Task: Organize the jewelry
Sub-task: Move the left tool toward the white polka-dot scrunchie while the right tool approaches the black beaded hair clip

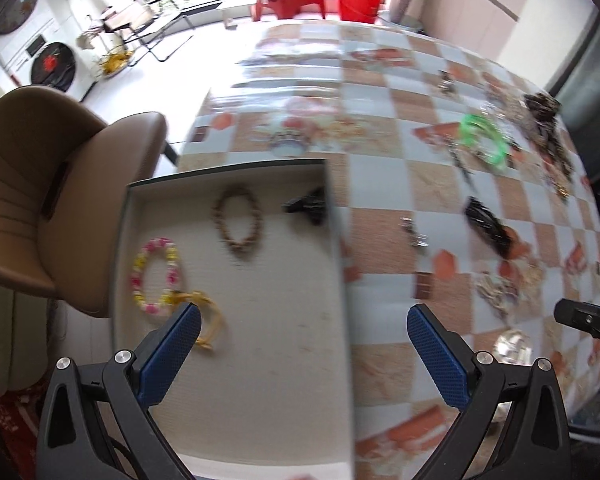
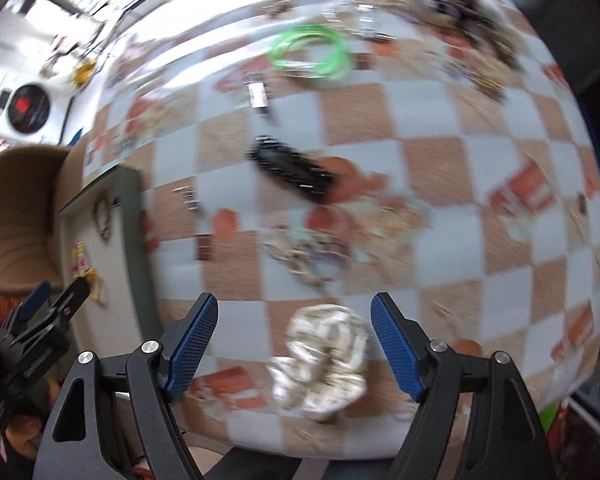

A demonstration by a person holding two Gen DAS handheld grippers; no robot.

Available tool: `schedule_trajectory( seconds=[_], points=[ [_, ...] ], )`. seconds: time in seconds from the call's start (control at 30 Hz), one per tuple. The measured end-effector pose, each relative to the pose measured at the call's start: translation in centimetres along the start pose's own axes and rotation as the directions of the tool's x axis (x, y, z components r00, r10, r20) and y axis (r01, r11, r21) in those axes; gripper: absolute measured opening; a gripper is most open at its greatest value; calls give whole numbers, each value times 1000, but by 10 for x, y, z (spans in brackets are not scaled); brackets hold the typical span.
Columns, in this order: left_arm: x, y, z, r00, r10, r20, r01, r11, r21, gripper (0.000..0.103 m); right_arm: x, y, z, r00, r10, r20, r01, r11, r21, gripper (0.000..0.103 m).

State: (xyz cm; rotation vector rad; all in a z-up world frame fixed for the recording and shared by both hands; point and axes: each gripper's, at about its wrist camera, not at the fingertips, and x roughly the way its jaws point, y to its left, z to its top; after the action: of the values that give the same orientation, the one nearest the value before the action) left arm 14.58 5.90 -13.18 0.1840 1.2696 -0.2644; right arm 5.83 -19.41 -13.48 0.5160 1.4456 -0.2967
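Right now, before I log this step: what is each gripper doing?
Left gripper: open, holding nothing, over the tray.
Right gripper: open, holding nothing, jaws either side of the pale scrunchie on the table.

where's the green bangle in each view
Left wrist view: the green bangle lies far right on the checked tablecloth, well past the tray.
Right wrist view: the green bangle lies top centre, beyond the black hair clip.
Shared landmark: the black hair clip, nearer than the bangle in both.
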Motion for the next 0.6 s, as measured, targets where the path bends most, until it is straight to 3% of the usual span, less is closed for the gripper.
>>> schedule_trajectory(
  seconds=[0.17,0.3,0.6],
  points=[
    [-4,-37,-5,997,-69,-27,70,996,53,103,-7,-32,4,1000,-2,11,2,1000,29,81],
    [-4,-67,-16,993,-105,-59,108,993,43,103,-2,-45,14,1000,7,-8,-7,1000,1,81],
    [9,-124,-57,980,-149,-130,144,989,-43,103,16,-38,54,998,35,-53,-46,970,-237,81]
  ],
)
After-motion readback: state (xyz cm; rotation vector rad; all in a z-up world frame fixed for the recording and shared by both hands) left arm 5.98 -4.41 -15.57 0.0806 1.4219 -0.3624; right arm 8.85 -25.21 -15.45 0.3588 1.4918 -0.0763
